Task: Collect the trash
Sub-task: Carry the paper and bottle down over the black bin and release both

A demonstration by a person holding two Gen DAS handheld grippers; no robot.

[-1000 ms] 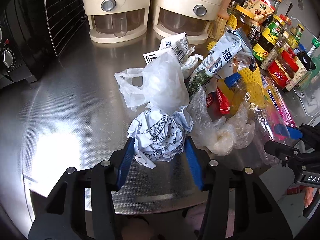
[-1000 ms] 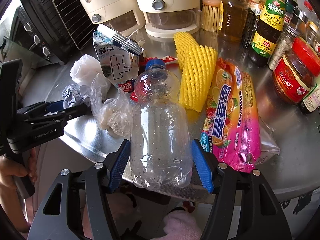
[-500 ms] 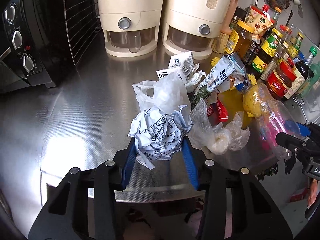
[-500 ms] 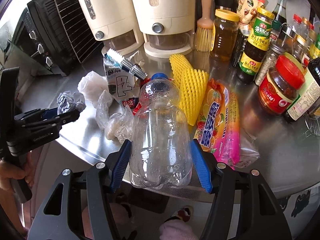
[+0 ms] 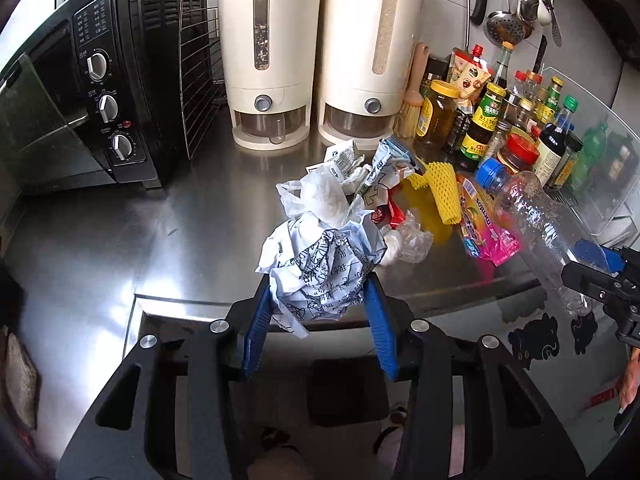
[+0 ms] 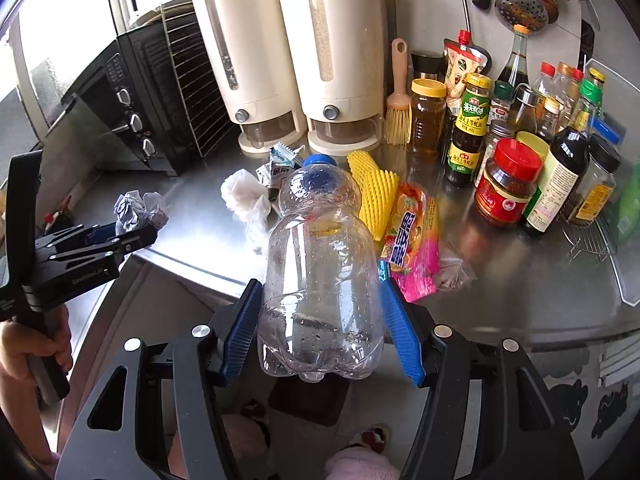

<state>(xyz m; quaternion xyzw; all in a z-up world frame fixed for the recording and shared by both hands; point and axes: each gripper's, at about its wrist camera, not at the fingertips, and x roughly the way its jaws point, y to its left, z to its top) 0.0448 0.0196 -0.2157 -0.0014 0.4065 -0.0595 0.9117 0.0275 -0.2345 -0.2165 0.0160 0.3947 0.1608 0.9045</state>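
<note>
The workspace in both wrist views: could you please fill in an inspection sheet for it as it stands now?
Surface: steel counter, shiny, bare on its left part.
Job's things: crumpled paper and clear plastic bottle with a blue cap, both lifted; white plastic bag, yellow foam net and pink candy wrapper lie on the counter.
Clutter: sauce bottles and jars crowd the right.
Grippers: left gripper shut on the paper; right gripper shut on the bottle.
Cables: nothing seen.
Surroundings: black oven, two cream dispensers, hanging utensils.
</note>
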